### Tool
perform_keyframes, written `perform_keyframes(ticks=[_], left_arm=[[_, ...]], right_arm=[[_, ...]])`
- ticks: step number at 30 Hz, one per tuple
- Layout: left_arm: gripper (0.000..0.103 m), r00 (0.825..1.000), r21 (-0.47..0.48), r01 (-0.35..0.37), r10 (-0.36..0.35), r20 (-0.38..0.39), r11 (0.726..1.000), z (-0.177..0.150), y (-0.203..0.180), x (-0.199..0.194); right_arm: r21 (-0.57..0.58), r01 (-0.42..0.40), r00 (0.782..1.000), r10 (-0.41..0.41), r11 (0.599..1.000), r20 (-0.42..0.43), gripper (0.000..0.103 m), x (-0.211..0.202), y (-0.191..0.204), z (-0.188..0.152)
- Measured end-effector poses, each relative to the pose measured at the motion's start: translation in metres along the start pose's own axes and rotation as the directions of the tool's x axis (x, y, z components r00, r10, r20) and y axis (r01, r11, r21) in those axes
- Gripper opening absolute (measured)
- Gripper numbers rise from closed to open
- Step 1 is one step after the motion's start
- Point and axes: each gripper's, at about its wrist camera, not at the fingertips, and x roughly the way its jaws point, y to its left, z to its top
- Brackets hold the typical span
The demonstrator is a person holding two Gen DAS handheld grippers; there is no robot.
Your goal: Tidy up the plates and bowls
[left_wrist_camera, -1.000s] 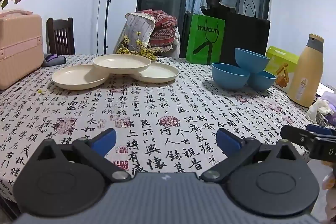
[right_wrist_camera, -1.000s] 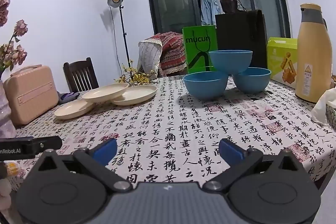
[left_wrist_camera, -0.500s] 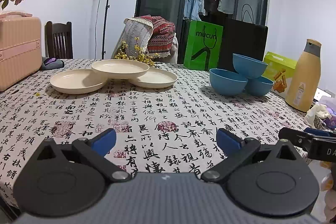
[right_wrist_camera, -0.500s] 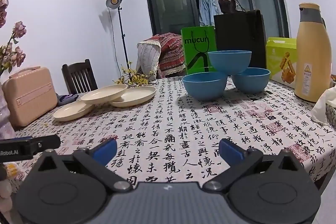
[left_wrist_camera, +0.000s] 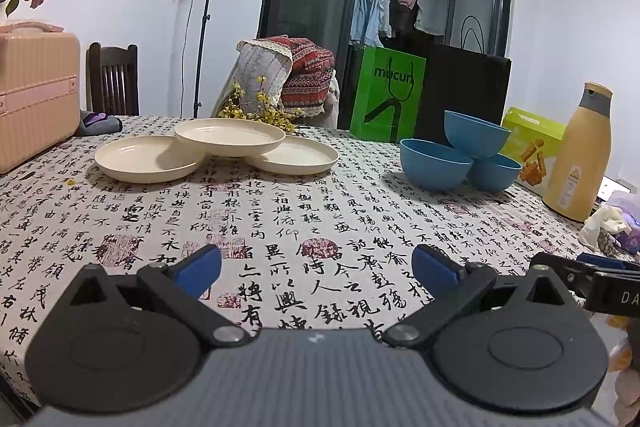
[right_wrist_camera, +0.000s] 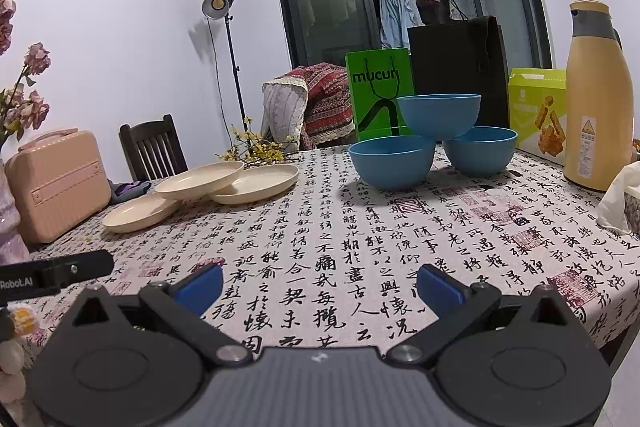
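Three cream plates lie at the table's far left: one plate (left_wrist_camera: 149, 159) on the left, one (left_wrist_camera: 294, 159) on the right, and a top plate (left_wrist_camera: 230, 136) resting across both. Three blue bowls stand at the far right: a near bowl (left_wrist_camera: 435, 163), a back bowl (left_wrist_camera: 495, 171), and a top bowl (left_wrist_camera: 476, 133) perched on them. The right wrist view also shows the plates (right_wrist_camera: 199, 180) and bowls (right_wrist_camera: 393, 161). My left gripper (left_wrist_camera: 316, 269) is open and empty over the near table edge. My right gripper (right_wrist_camera: 320, 285) is open and empty too.
A pink case (left_wrist_camera: 36, 95) stands at the left edge. A tan thermos (left_wrist_camera: 580, 155), a green snack box (left_wrist_camera: 530, 147) and tissues (right_wrist_camera: 620, 195) are at the right. Green (left_wrist_camera: 386, 103) and black (left_wrist_camera: 464, 91) bags stand behind the table. A chair (left_wrist_camera: 113, 79) is beyond.
Both grippers have stayed open and nearly in place over the near table edge. The left view has tilted up a little. Plates and bowls have not moved.
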Motion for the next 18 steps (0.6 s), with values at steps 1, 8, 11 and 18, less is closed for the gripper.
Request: perform_keyframes(ticks=[1,8,11,18], left_arm=[[0.103,1.000,0.000,0.000,0.000,0.000,1.000,-0.0002,0.0001,0.0000],[0.103,1.000,-0.004,-0.001,0.001,0.000,1.000,-0.0005,0.0010,0.0004],[0.103,1.000,-0.005,-0.001,0.001,0.001,1.000,-0.0004,0.0010,0.0002],[0.103,1.000,-0.005,0.003,-0.003,0.011,1.000,-0.0001,0.0007,-0.0025]], right_arm=[[0.000,0.000,1.000,0.000,1.000,0.000,0.103,0.0001,0.0001,0.0000],[-0.001,0.004,1.000,-0.004,1.000,0.000,0.103,0.0009,0.0005,-0.0003],[0.000,0.004,1.000,-0.004,1.000,0.001,0.103,0.0010,0.0003,-0.0010],[0.001,0.004,1.000,-0.004,1.000,0.008,0.103,-0.0012,-0.0002,-0.0004]])
